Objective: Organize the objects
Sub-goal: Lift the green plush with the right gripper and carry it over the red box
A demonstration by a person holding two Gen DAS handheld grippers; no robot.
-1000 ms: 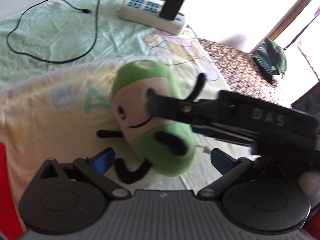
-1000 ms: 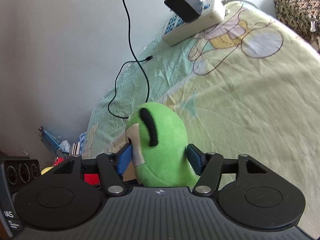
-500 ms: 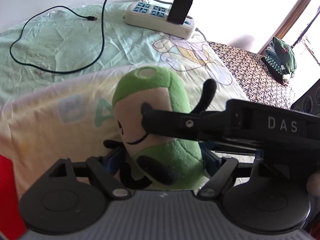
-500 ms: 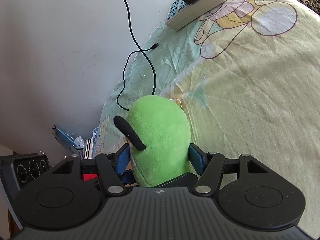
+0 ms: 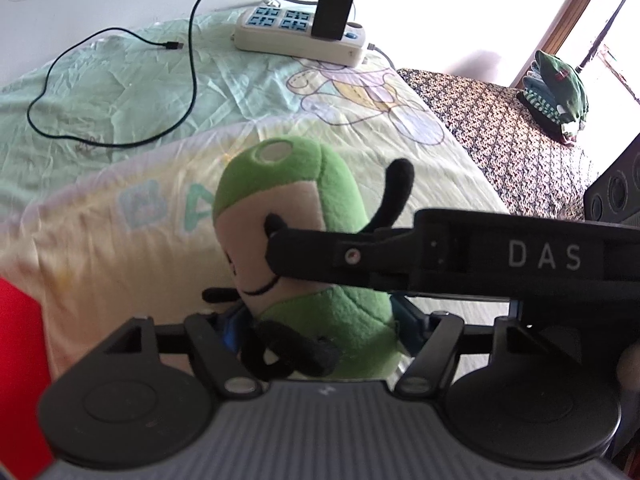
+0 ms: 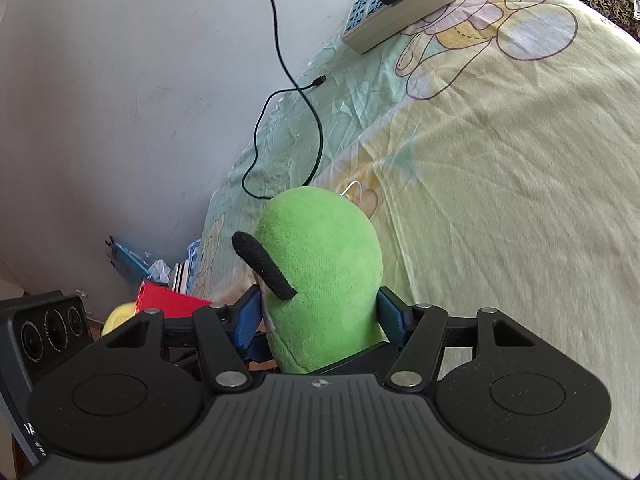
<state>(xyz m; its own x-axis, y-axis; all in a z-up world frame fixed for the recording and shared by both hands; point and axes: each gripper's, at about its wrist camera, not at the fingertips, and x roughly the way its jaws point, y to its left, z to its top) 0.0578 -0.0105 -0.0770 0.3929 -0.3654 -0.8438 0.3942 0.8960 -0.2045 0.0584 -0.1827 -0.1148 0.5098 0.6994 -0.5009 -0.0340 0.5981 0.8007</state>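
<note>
Closing in now: left gripper [image 5: 316, 320] has slid its jaws round the green plush [image 5: 304, 240] w/ right gripper [image 6: 318, 314] clenched on it above the bed [image 6: 500, 200], so handover's near.

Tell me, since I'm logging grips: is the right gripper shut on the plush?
Shut: right gripper has both blue pads pressed into the green plush.

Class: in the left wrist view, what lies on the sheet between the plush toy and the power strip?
Only bare printed sheet, with a cartoon print, separates the plush toy from the power strip.
</note>
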